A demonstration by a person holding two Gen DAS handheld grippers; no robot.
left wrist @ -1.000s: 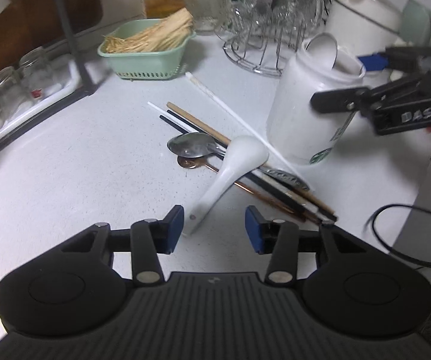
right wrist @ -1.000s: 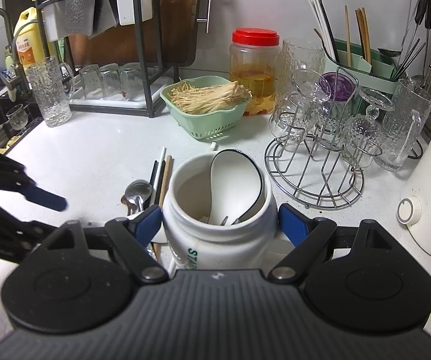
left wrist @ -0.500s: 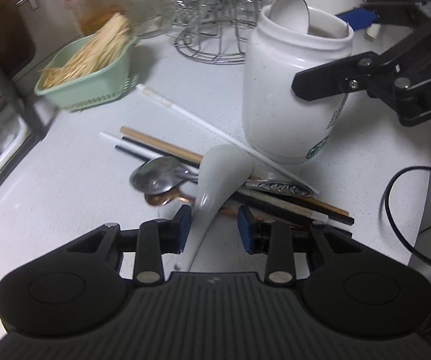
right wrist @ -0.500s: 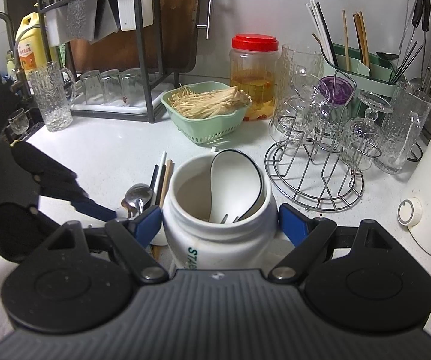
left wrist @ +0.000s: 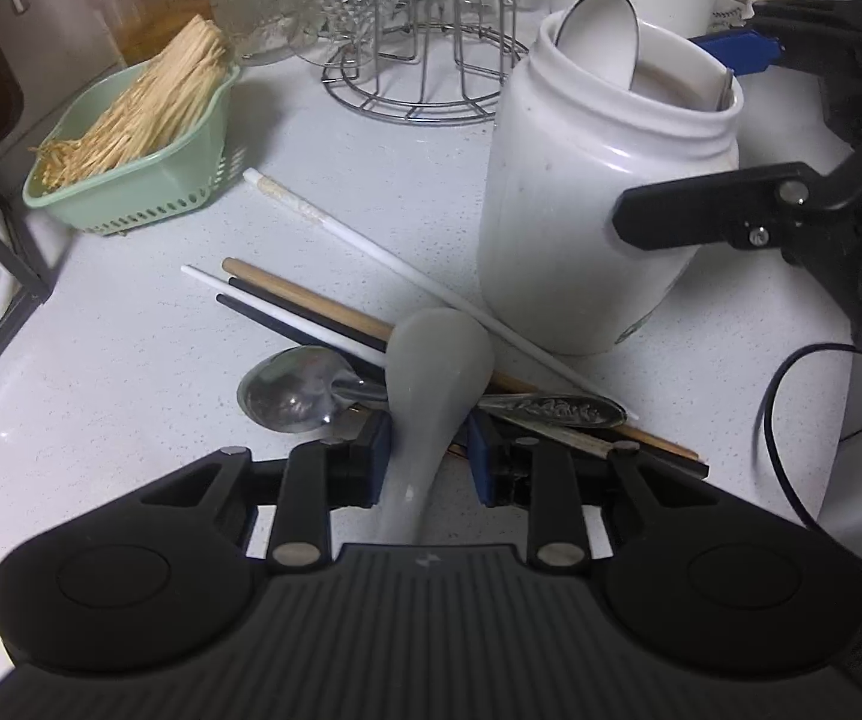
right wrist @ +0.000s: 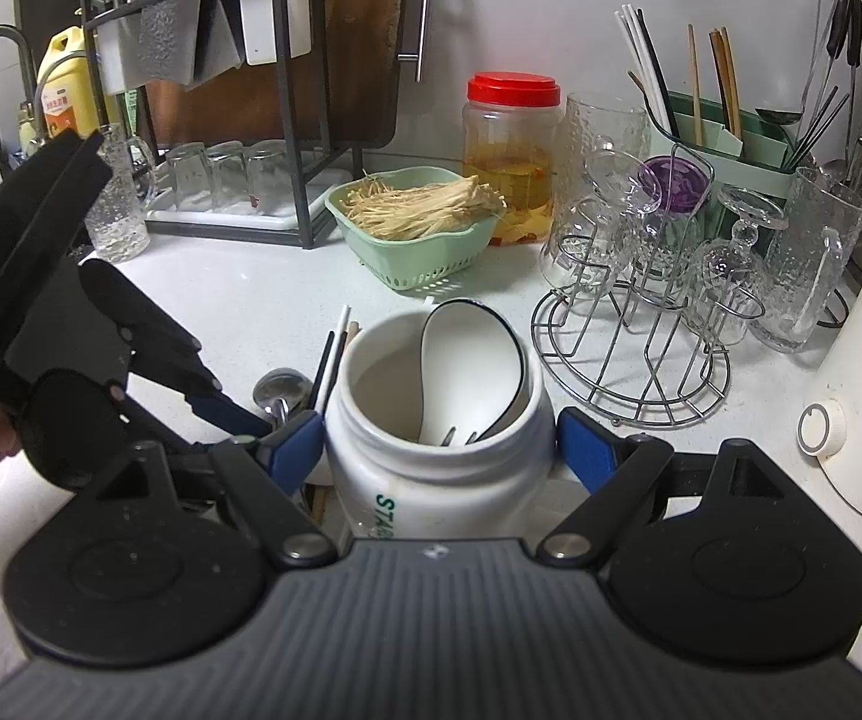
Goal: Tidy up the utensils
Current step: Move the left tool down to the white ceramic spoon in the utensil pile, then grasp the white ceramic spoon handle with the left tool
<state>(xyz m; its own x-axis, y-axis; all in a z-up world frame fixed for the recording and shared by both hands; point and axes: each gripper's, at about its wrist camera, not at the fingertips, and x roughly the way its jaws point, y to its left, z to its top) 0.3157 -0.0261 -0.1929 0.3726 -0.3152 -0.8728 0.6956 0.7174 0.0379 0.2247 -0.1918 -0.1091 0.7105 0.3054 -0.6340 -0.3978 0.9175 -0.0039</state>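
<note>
- 2 tools are working here: the left tool [left wrist: 428, 462] is straddling the handle of the white ceramic spoon [left wrist: 431, 396], and its jaws have just been closing, with the handle between the blue pads, which are standing close on either side; I cannot tell that both are pressing yet.
- The right tool [right wrist: 440, 447] is clamping the white jar [right wrist: 437, 420] on both sides, steadying it upright on the desk [left wrist: 131, 360].
- The spoon is lying bowl-down across a loose pile: a metal spoon [left wrist: 293, 393], several chopsticks [left wrist: 305, 300] and a long white chopstick [left wrist: 371, 252] that is running up against the jar's foot.
- Judging by its glaze, the ceramic spoon is going to handle as stiff, fairly heavy for its size, slick and chippable; a pinch on the narrow handle near the bowl is looking like the safest hold, since the bowl end would otherwise be swinging down.
- The chopsticks are likely light and prone to rolling, so lifting the spoon straight up is looking wise.
- The jar is already holding 1 black-rimmed ladle [right wrist: 473, 360] and what looks like a fork, so room inside is tightening.
</note>
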